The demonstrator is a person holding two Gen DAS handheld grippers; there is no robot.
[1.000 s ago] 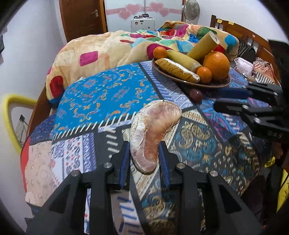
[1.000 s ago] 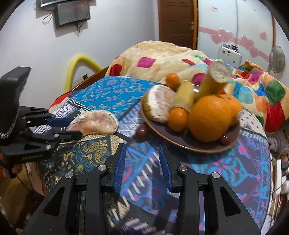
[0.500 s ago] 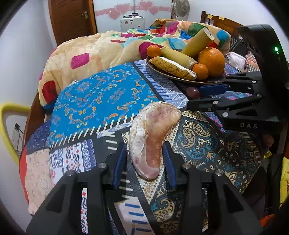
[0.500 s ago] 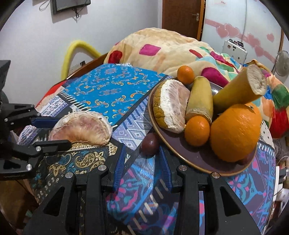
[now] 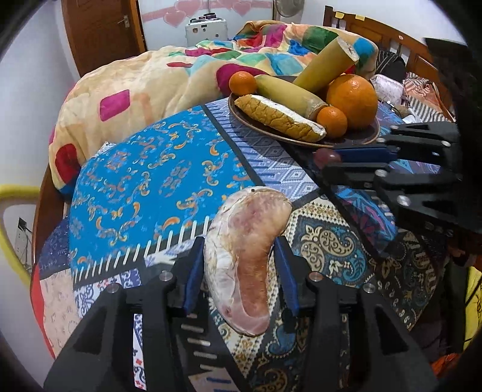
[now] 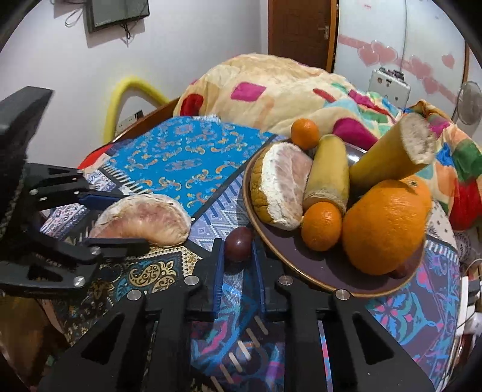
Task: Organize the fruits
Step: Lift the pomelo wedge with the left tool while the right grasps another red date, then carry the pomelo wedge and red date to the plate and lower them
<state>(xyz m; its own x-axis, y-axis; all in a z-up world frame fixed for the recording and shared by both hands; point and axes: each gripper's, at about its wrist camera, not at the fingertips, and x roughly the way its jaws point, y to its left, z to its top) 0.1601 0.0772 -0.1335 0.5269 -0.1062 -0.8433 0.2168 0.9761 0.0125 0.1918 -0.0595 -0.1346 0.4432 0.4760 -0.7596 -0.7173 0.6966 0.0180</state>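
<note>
A peeled pink pomelo segment point(image 5: 244, 265) lies on the patchwork cloth. My left gripper point(image 5: 238, 241) straddles it. Its jaws are opening, and the blue pads flank the segment without pressing on it. From the right wrist view the left gripper point(image 6: 132, 218) and the segment point(image 6: 141, 220) show at the left. A small dark purple fruit point(image 6: 238, 244) sits beside the brown plate point(image 6: 316, 268), and my right gripper point(image 6: 237, 242) is shut on it. The plate holds a large orange point(image 6: 385, 226), small oranges, a pomelo piece with rind point(image 6: 280, 193) and yellow cut pieces.
A crumpled multicoloured blanket point(image 5: 144, 81) is heaped behind the patchwork cloth point(image 5: 156, 181). The right gripper point(image 5: 328, 161) reaches in from the right in the left wrist view. A yellow tube point(image 6: 120, 99) leans by the wall at left. A wooden headboard point(image 5: 376, 27) stands far right.
The left gripper slid forward and widened so that its pads now flank the pomelo segment. The right gripper advanced to the purple fruit and closed on it.
</note>
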